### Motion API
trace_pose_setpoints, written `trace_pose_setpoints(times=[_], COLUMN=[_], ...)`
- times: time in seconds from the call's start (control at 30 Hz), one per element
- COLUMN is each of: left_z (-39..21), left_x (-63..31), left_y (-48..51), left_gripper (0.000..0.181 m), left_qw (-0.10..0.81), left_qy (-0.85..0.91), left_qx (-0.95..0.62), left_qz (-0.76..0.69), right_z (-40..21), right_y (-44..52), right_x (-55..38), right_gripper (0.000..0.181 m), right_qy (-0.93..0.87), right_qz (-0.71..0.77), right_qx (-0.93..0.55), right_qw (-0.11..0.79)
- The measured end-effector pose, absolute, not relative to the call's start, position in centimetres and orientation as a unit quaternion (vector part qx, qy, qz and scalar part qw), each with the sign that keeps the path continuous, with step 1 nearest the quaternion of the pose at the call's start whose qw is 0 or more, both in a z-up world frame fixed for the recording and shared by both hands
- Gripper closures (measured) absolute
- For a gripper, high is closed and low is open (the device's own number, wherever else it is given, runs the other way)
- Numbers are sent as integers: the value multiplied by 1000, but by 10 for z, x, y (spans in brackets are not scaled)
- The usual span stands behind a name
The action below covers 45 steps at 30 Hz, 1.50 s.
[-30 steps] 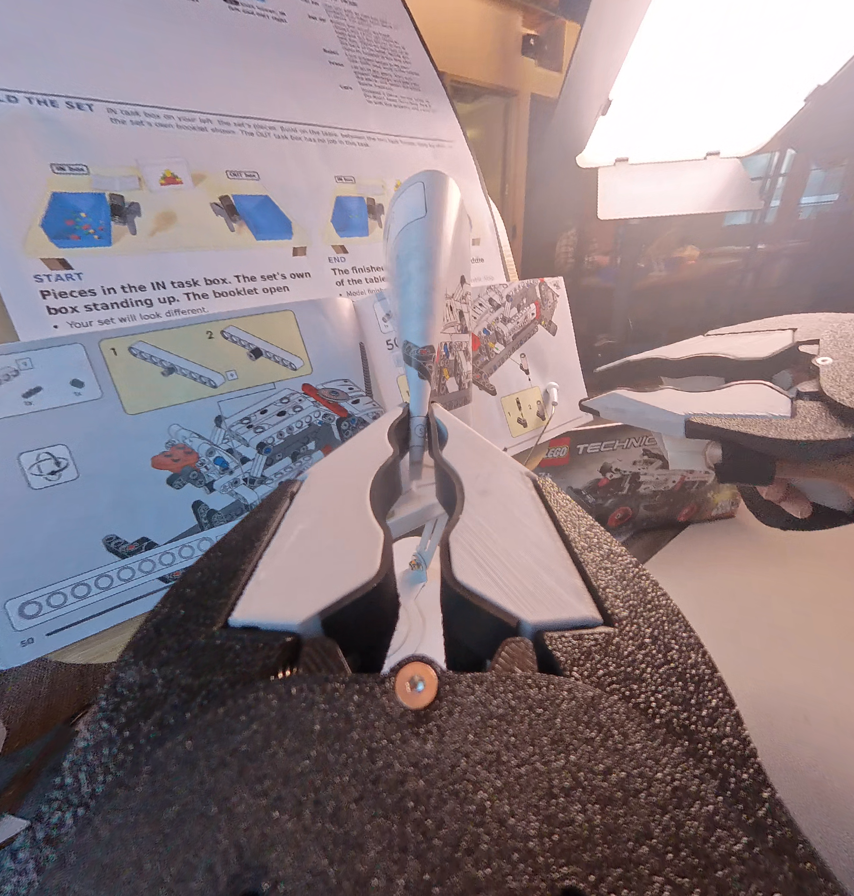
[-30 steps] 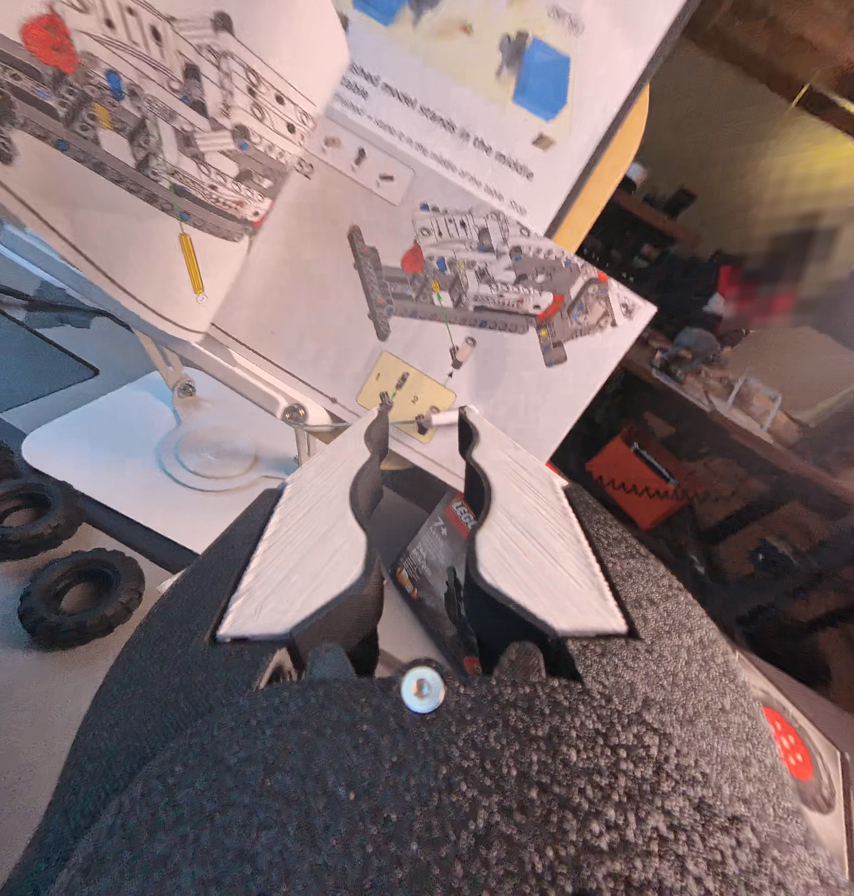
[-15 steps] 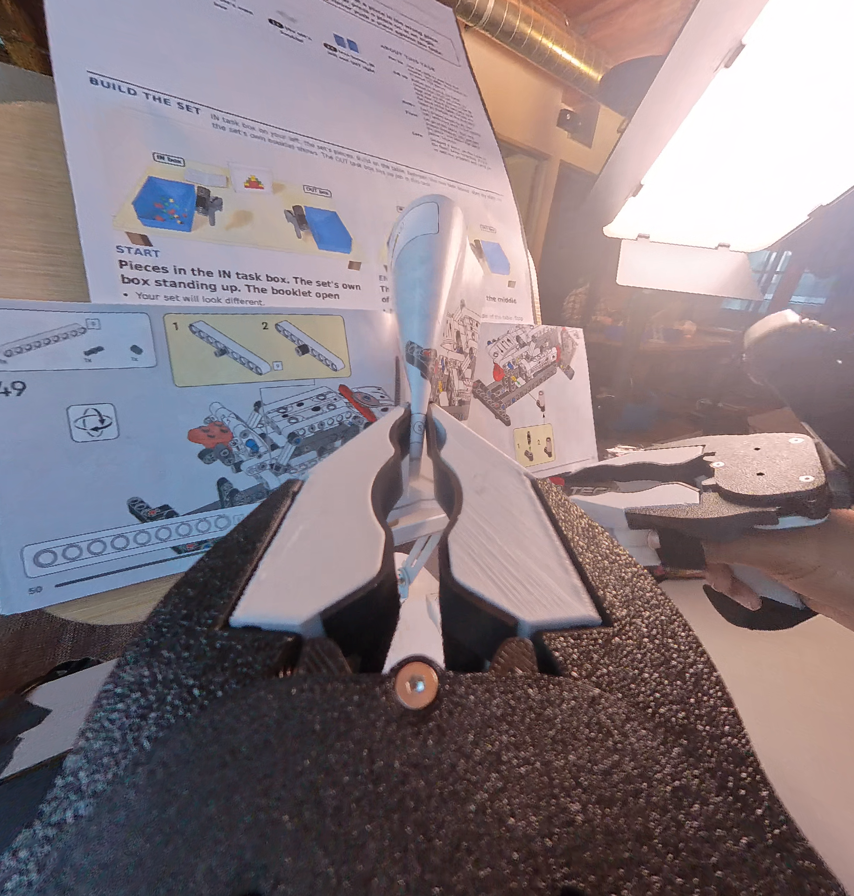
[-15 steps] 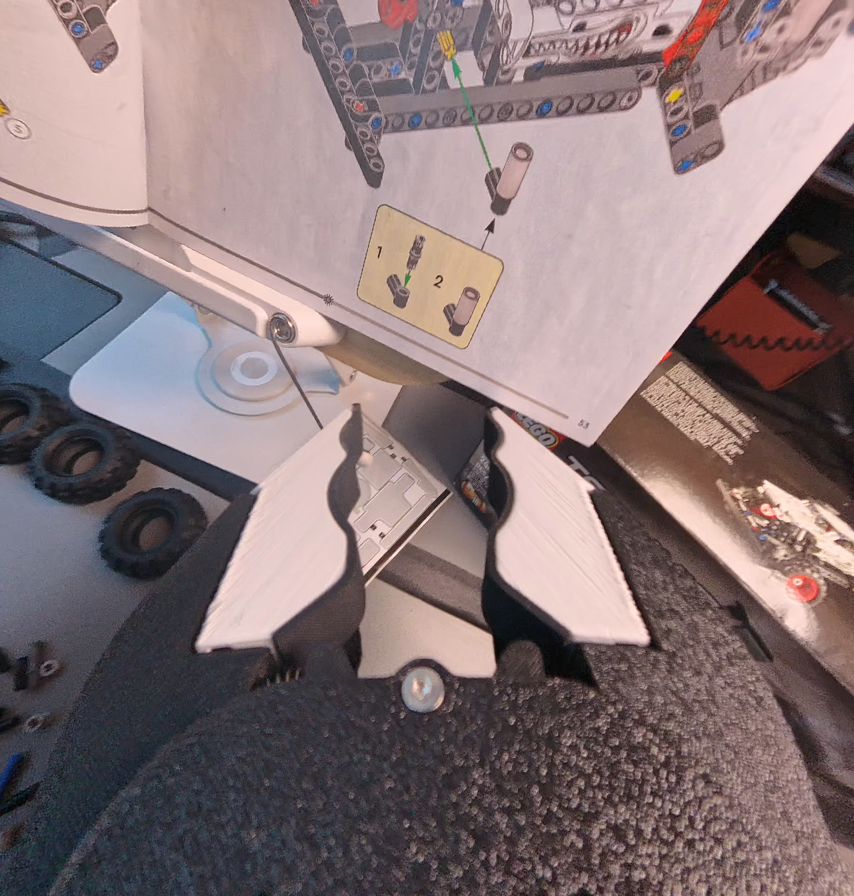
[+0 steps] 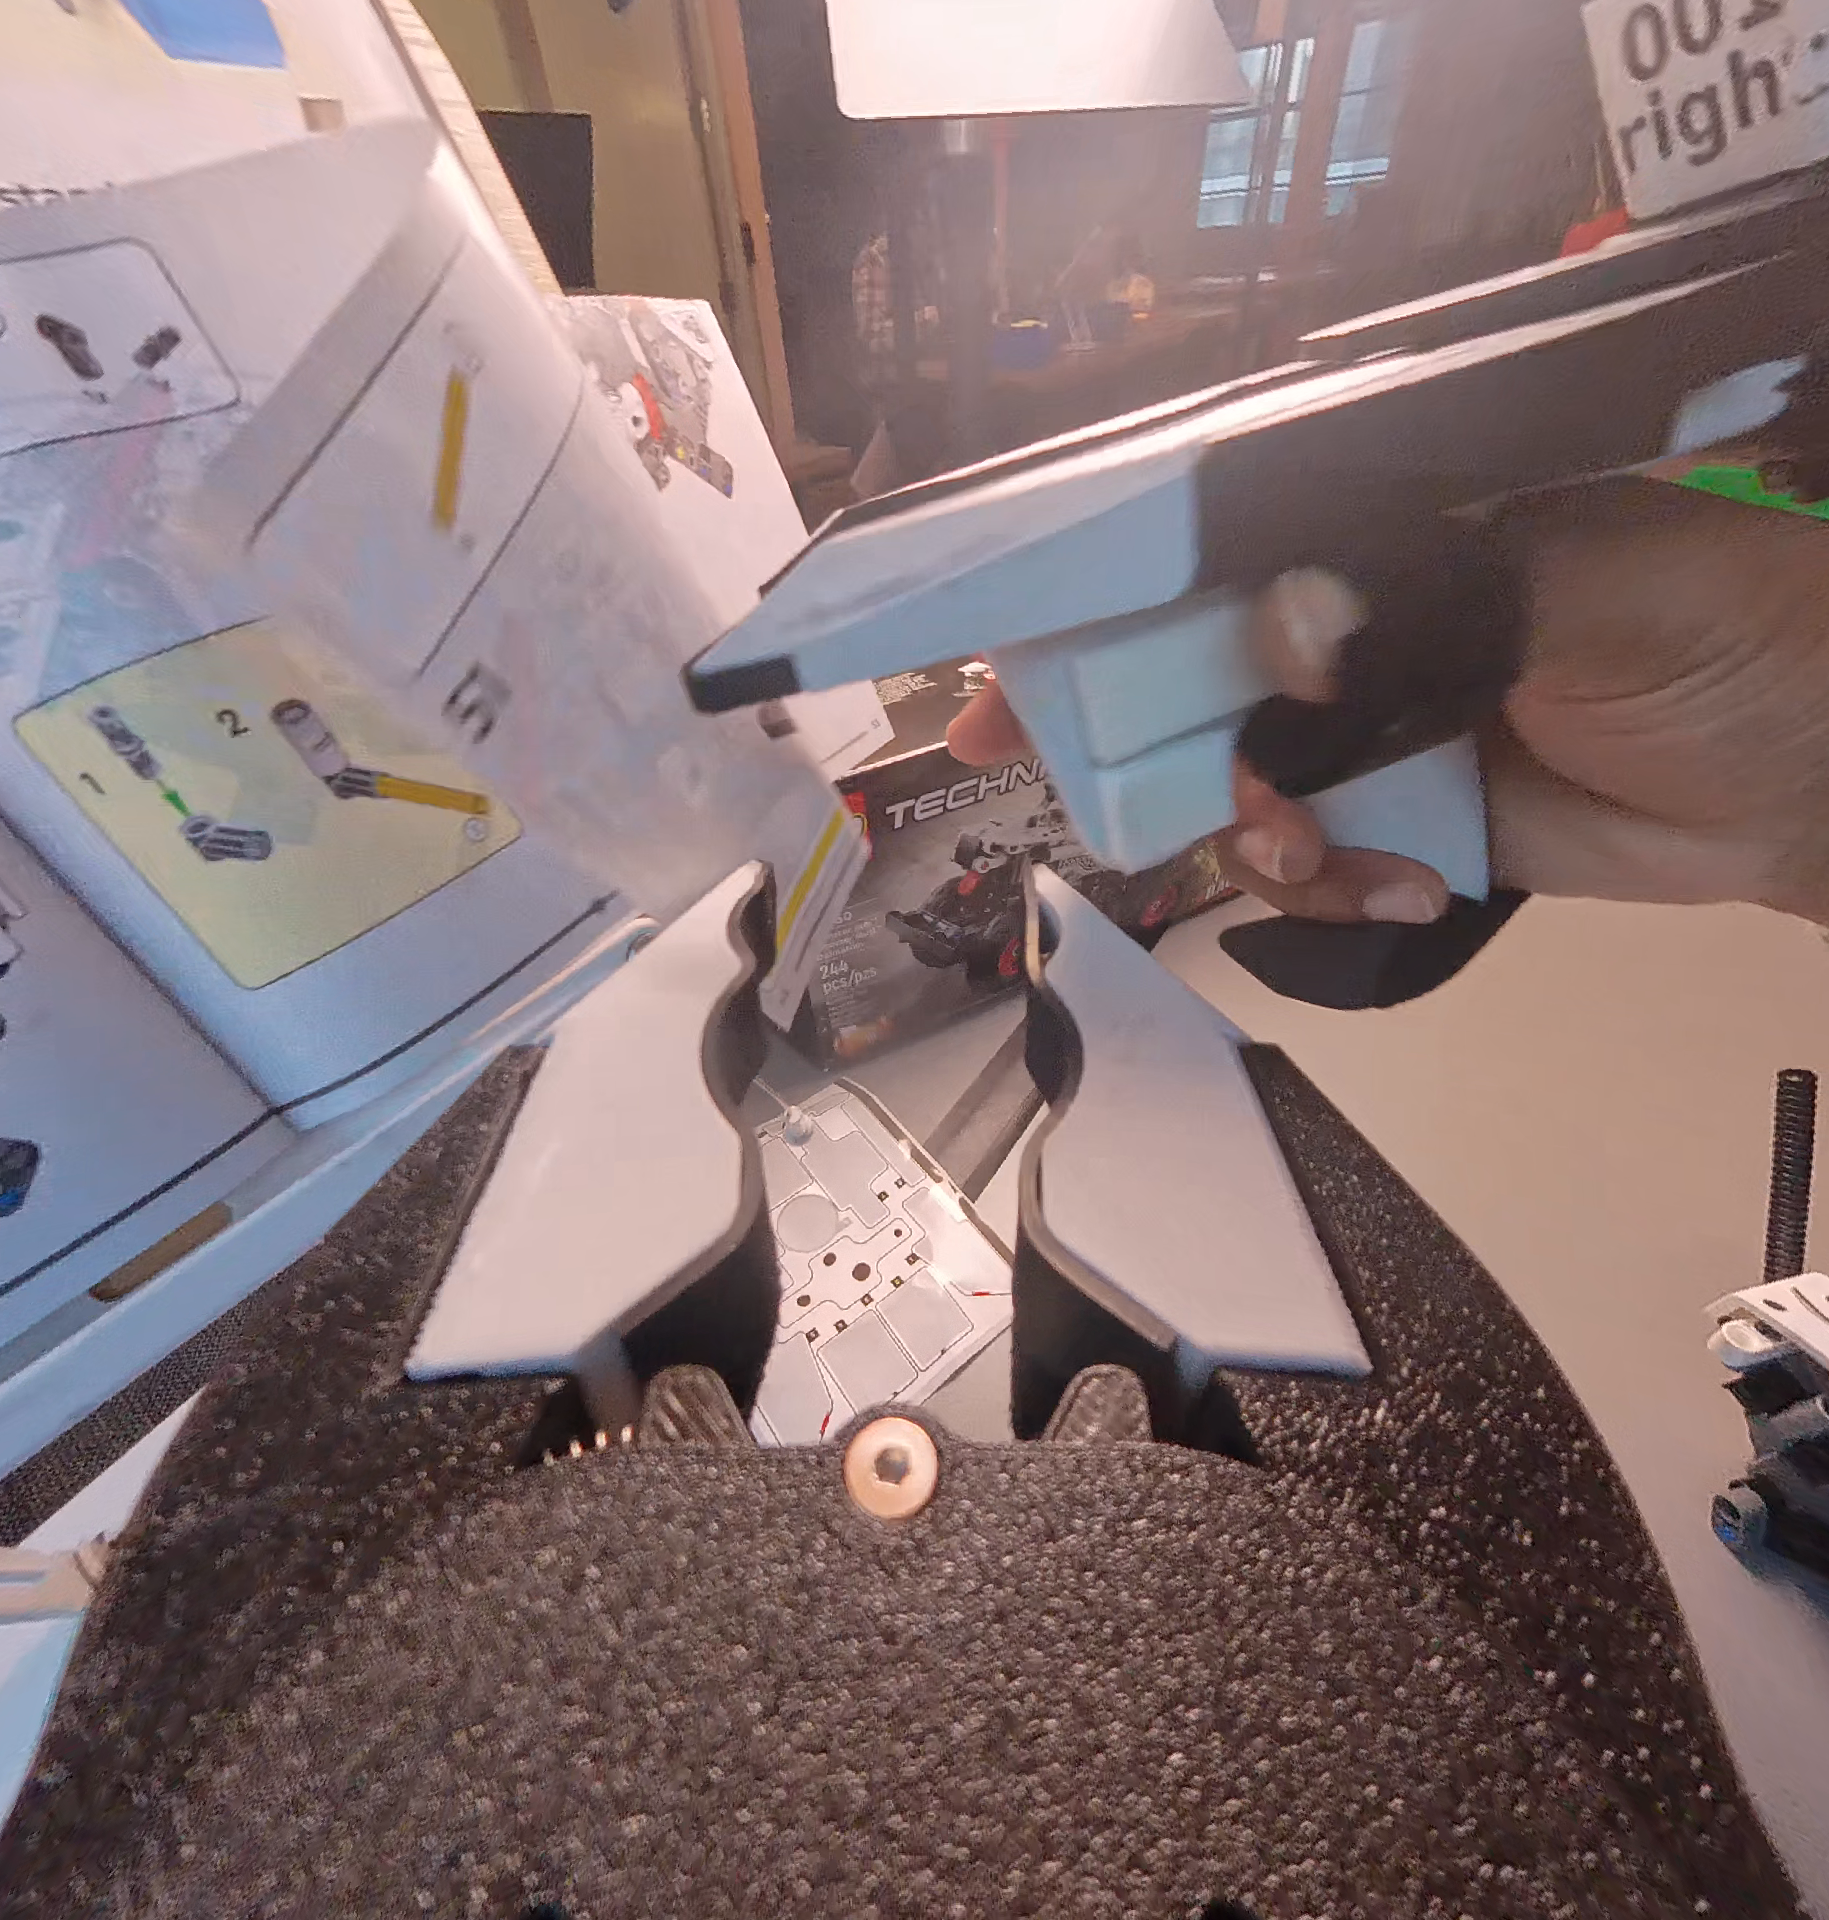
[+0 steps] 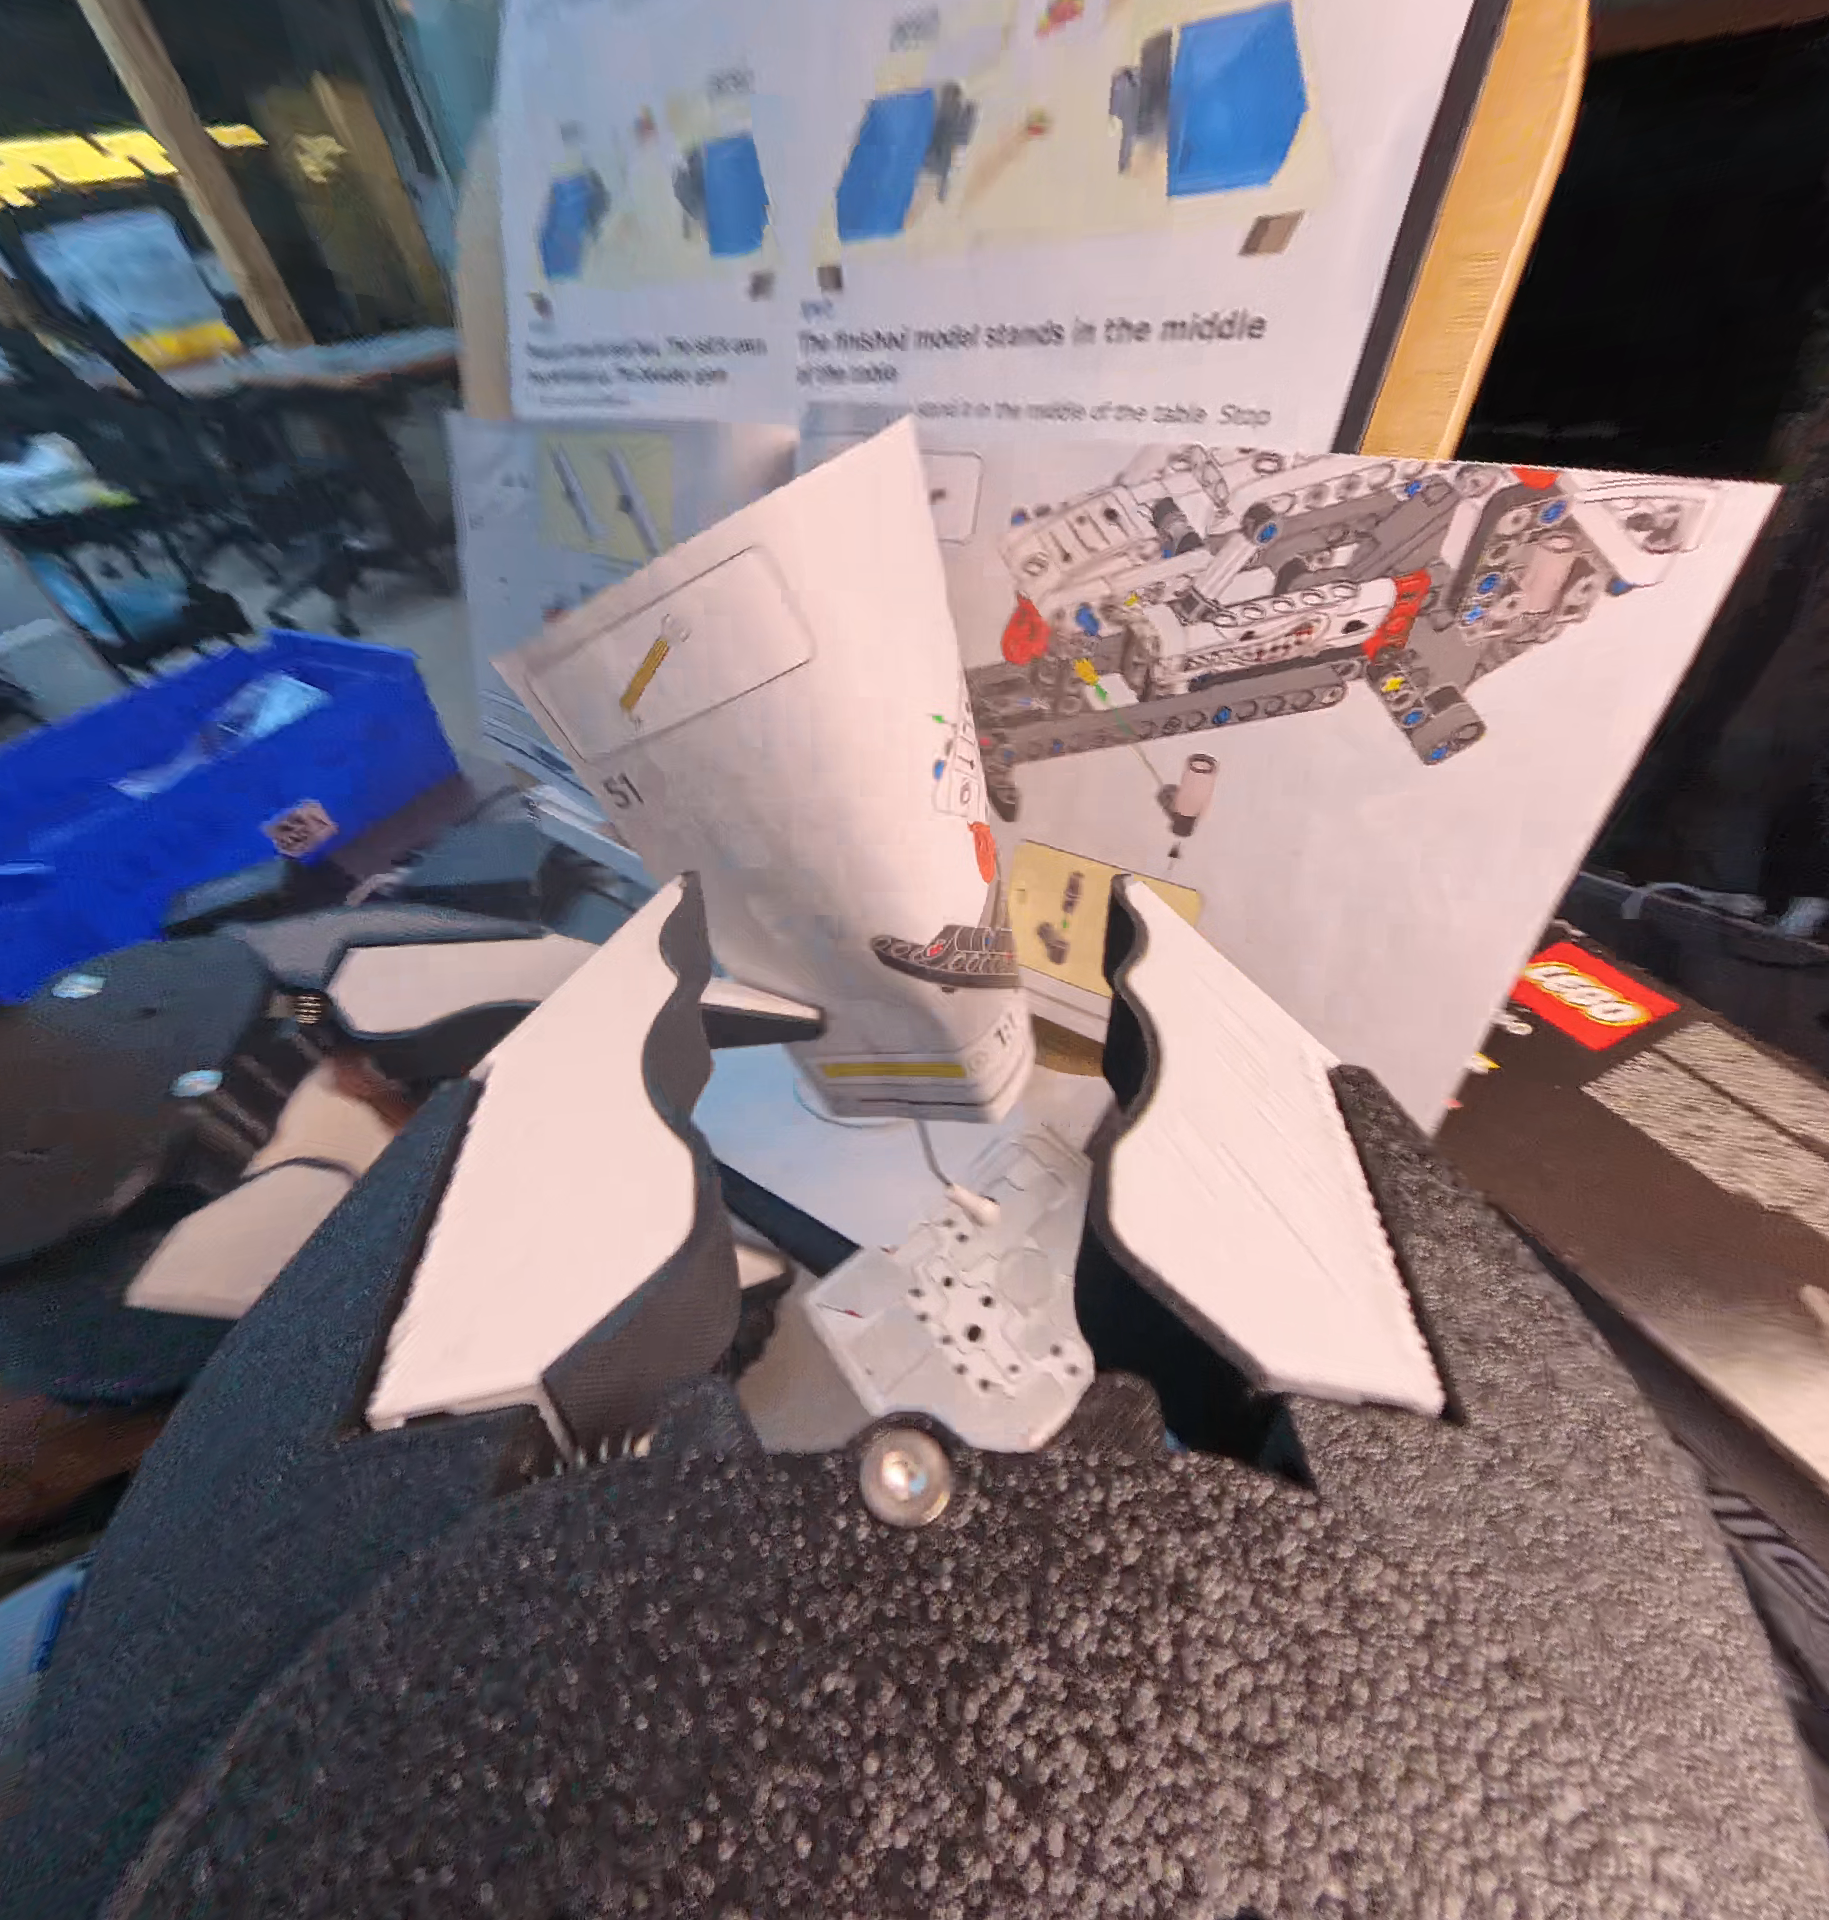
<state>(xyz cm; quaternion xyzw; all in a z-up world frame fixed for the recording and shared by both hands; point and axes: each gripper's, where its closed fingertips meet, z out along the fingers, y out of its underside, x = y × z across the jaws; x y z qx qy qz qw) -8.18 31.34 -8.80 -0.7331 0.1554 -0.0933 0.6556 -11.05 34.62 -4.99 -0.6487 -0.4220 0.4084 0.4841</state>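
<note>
**Both grippers open at booklet stand**

Sheet [image 6: 993, 208] w/ blue-box pics stands at back. Booklet [image 6: 1357, 831] propped open in front of it on a white stand [image 5: 858, 1226]; one loose page [image 6: 785, 790] curls up mid-spread, blurred. Black set box [image 5: 951, 894] lies behind/right of booklet. Blue bin [image 6: 162, 769] far left in right wrist view.

L gripper [image 5: 894, 914]: fingers apart, nothing between them; page's lower corner sits just by left fingertip, contact unclear.

R gripper [image 6: 905, 904]: fingers apart, empty, pointed at curled page; a hand [image 5: 1616, 748] holds it.

Part-built model [image 5: 1803, 1403] on table, right edge, well apart from both.
</note>
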Motion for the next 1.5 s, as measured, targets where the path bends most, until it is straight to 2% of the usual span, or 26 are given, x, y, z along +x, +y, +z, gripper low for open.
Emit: trace_pose_setpoints(times=[0.1,0.3,0.4,0.53,0.6,0.67,0.77,0.87,1.0,1.07,1.1,1.27,1.33,1.5], left_z=[-96,-90,-86,-84,-85,-88,-95,-96,-104,-105,-105,-105,-106,-105], left_x=[-77,-125,-149,-161,-162,-164,-166,-165,-168,-171,-171,-172,-172,-172], left_y=[311,305,308,319,327,334,342,344,343,343,343,346,346,347], left_gripper=[126,139,147,167,177,180,179,177,178,179,180,181,181,181], left_qw=[640,656,658,650,637,619,596,592,574,570,569,553,541,520], left_qy=[193,152,111,119,138,148,151,157,176,184,186,178,170,146], left_qx=[-739,-739,-745,-751,-757,-769,-784,-785,-793,-792,-792,-804,-813,-836], left_qz=[-84,-18,-17,16,43,66,85,90,103,117,120,129,131,99], right_z=[-62,-43,-18,33,33,2,-50,-86,-89,-88,-89,-136,-140,-145], right_y=[383,443,451,408,376,351,356,387,393,384,376,354,352,348], right_x=[-102,-48,-16,-19,-48,-88,-116,-118,-116,-116,-118,-126,-132,-136], right_gripper=[133,145,152,181,181,181,181,179,180,160,158,159,166,162], right_qy=[-426,-301,-212,-223,-306,-414,-487,-483,-452,-453,-465,-539,-534,-539], right_qz=[293,166,168,238,269,298,234,158,168,177,184,130,122,103], right_qx=[-665,-691,-674,-550,-503,-509,-545,-598,-622,-621,-612,-608,-606,-617], right_qw=[538,635,687,769,762,694,641,619,616,615,612,568,577,564])
